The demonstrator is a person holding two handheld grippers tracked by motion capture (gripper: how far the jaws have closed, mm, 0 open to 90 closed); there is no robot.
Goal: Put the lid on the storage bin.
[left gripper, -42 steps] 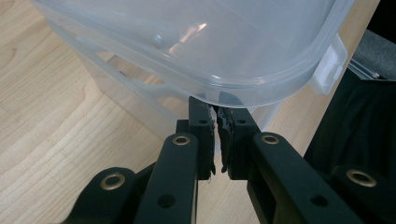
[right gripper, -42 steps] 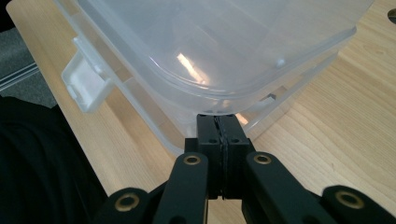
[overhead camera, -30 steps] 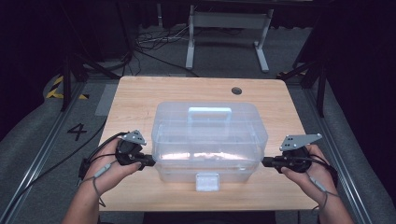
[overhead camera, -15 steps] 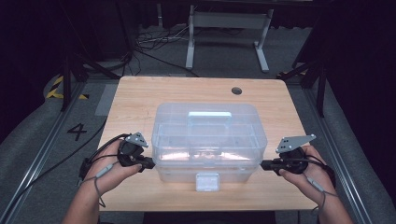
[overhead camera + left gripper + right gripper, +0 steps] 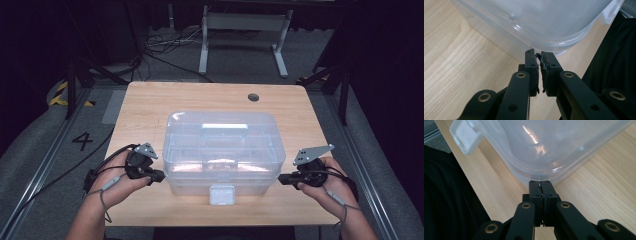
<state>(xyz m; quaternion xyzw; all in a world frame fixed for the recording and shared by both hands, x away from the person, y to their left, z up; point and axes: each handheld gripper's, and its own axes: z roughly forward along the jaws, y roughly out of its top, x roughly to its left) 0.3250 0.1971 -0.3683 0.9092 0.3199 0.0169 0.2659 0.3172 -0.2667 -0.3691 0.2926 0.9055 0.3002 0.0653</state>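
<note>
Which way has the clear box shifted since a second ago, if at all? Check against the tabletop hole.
No. The clear box keeps the same gap to the tabletop hole, and its white latch has not shifted either.

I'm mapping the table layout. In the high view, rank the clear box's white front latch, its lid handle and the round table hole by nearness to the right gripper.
From the right gripper:
1. White front latch, on the box's near side.
2. Lid handle, on top, mid-lid.
3. Round table hole, near the far edge.
</note>
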